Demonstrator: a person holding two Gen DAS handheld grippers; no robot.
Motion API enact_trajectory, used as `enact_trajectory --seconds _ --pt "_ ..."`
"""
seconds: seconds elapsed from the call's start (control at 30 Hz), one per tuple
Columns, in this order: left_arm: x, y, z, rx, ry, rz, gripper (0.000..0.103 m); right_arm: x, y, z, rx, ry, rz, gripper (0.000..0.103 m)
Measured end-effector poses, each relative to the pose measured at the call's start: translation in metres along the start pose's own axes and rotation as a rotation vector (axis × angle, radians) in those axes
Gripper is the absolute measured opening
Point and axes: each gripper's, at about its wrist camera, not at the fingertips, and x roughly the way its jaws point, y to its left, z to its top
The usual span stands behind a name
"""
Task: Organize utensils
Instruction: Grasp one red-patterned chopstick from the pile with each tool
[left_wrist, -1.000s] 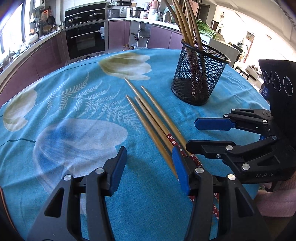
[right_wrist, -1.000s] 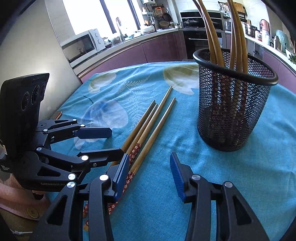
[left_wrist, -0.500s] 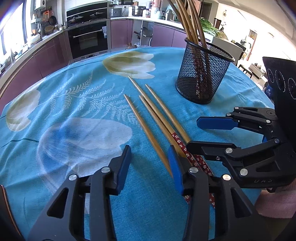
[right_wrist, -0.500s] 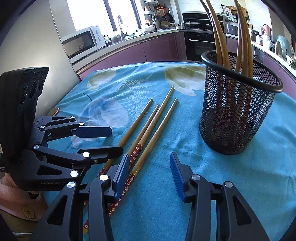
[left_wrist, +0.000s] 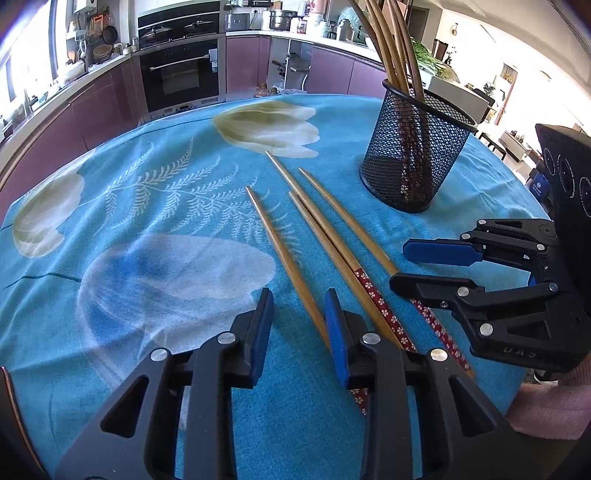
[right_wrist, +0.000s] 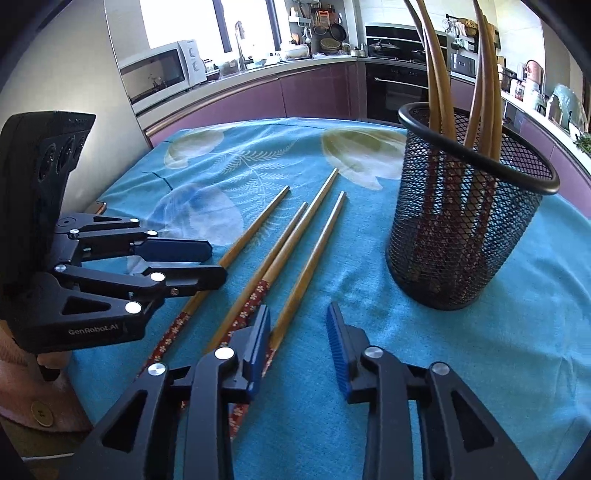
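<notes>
- The left hand-held gripper (left_wrist: 298, 325) is spread apart with nothing between its blue pads, low over the bench (left_wrist: 147, 229); the thick end of the leftmost chopstick (left_wrist: 284, 258) runs into the gap between its fingers, but whether it touches them cannot be told.
- From the right wrist view the left hand-held gripper (right_wrist: 216, 264) reaches in from the left, its lower finger lying across that same chopstick (right_wrist: 240, 251).
- The right hand-held gripper (right_wrist: 298, 332) is also released and holds nothing; its left pad sits over the patterned end of the rightmost chopstick (right_wrist: 314, 251), while its right pad is over bare cloth.
- In the left wrist view the right hand-held gripper (left_wrist: 399, 267) comes in from the right, its lower finger crossing the rightmost chopstick (left_wrist: 351, 225) near where the red floral band begins.
- Four loose chopsticks lie flat on the bench, roughly parallel, thin tips pointing away from both grippers.
- The middle two chopsticks (left_wrist: 321, 236) lie touching side by side; the outer two are just beside them, slightly apart.
- A black mesh holder (right_wrist: 465, 221) stands upright on the bench, beyond and to the right of the loose chopsticks, near but not touching them.
- Several more chopsticks (right_wrist: 480, 74) stand inside the holder, leaning against its rim, red patterned ends down.
- The bench is covered with a blue tablecloth (right_wrist: 498, 350) printed with pale flowers and fern leaves.
</notes>
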Motion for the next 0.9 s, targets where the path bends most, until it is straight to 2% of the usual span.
enact_trajectory --seconds 0.13,0.37,0.43,0.57,0.77,0.9 --pt "0.001 -0.001 0.000 0.008 -0.001 0.006 0.036 0.001 -0.002 0.002 0.008 -0.001 -0.007 0.027" --pt "0.008 -0.001 0.008 0.011 -0.002 0.018 0.031 0.010 -0.002 0.010 0.017 -0.007 -0.021 0.027" --pt "0.010 -0.001 0.011 0.009 -0.002 0.026 0.026 0.012 -0.003 0.013 0.022 -0.010 -0.029 0.023" --pt "0.012 0.002 0.013 -0.029 -0.002 0.015 0.014 0.013 -0.010 0.014 0.069 -0.019 -0.022 0.009" --pt "0.006 0.013 0.011 -0.117 -0.019 -0.012 0.008 0.006 -0.025 0.011 0.152 -0.052 0.002 0.006" --pt "-0.005 0.011 0.008 -0.112 -0.035 -0.051 0.008 -0.004 -0.025 0.010 0.154 -0.081 0.042 0.006"
